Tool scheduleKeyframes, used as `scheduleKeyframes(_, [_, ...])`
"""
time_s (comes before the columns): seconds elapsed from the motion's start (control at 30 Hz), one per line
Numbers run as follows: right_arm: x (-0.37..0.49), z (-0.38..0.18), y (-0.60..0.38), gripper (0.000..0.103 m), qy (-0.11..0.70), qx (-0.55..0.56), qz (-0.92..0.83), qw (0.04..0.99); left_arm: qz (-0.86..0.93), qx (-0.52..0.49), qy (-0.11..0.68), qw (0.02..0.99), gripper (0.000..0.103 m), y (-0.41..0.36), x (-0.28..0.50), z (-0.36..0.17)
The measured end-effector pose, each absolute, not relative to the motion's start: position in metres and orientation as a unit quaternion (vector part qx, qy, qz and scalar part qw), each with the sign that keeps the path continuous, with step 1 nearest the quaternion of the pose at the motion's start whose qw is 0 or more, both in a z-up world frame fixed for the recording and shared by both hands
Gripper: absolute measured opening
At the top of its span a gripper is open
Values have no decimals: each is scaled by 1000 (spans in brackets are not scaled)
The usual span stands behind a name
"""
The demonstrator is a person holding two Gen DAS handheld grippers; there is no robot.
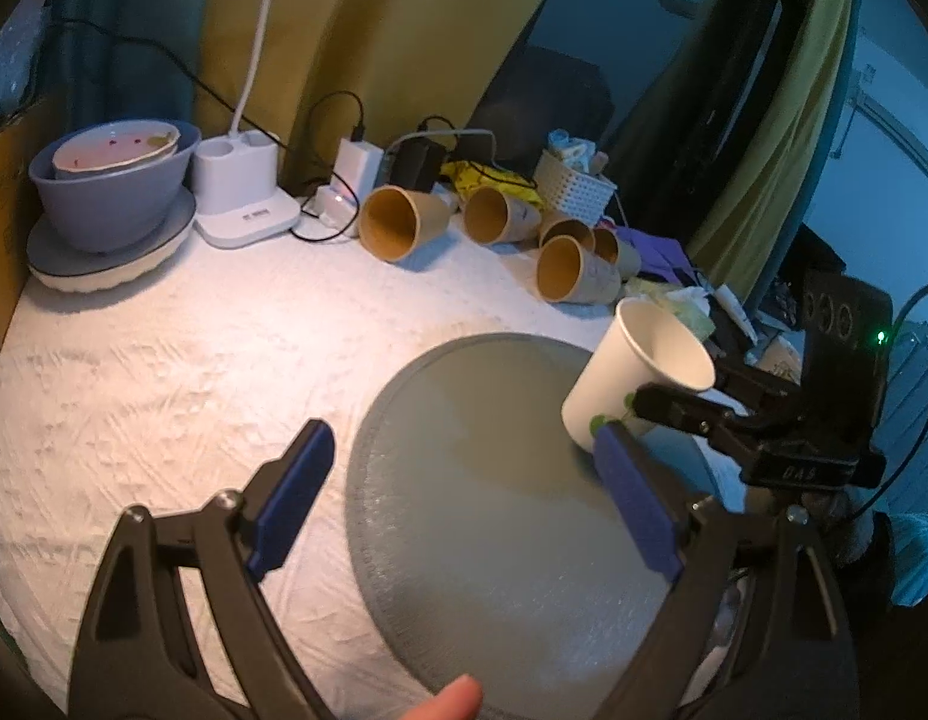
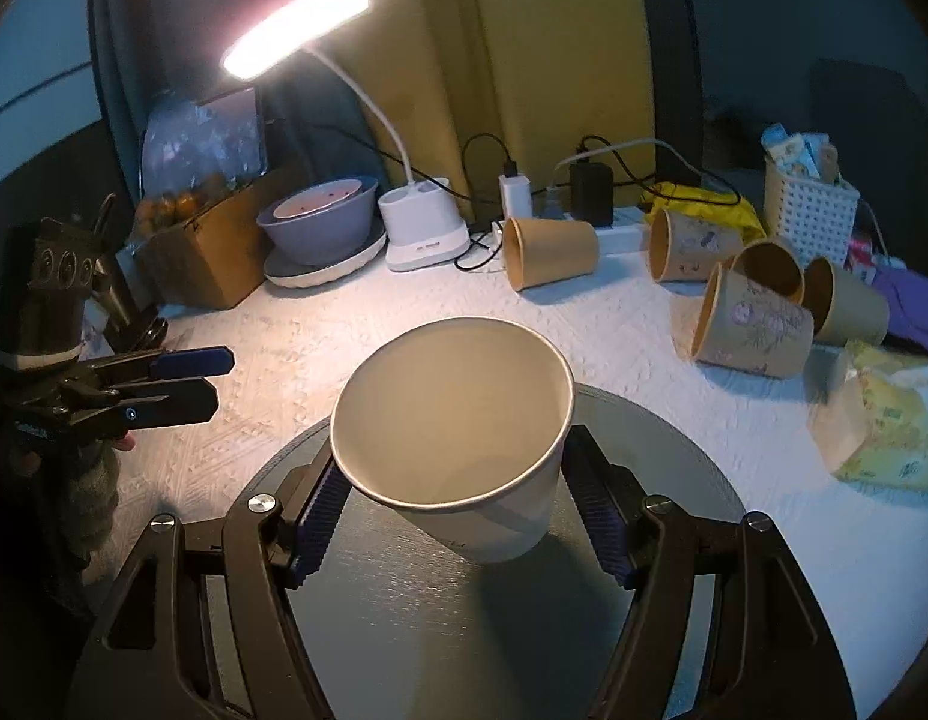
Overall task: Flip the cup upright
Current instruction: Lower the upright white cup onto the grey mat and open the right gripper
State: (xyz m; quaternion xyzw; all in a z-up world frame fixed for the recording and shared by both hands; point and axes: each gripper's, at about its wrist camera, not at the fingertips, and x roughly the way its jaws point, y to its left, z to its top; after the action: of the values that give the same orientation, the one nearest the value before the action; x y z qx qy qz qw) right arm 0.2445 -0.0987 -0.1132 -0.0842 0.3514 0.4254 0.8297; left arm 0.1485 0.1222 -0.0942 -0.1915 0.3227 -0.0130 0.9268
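Right gripper (image 2: 449, 516) pinching white paper cup (image 2: 464, 420) at mid-wall, mouth tilted up over grey round mat (image 2: 674, 630); base contact probably partial. Left gripper (image 1: 464, 492) spread, idle. Cup light, thin-walled, crushable: hold gently, below rim.

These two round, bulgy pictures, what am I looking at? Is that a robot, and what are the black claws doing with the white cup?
No robot: a person holds a two-finger claw in each hand, each with a wide-angle camera looking along its fingers. The left claw's view shows the left gripper open and empty over a grey round mat, with the other claw at the right. The right claw's view shows the right gripper shut on the white paper cup, held tilted, mouth up, its base low over the mat. Behind, on the white tablecloth, lie brown paper cups on their sides, a lit desk lamp and stacked bowls.
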Motion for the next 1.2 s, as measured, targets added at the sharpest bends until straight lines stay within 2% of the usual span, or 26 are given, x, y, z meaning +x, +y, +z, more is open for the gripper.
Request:
scheduleKeyframes(0.37, [264,-129,-118,73,358,-42,423,831,-10,-177,334,926,90,102,167,-97])
scheduleKeyframes(1.2, [260,-144,-131,73,408,-60,365,835,-35,-173,344,922,90,89,169,-109])
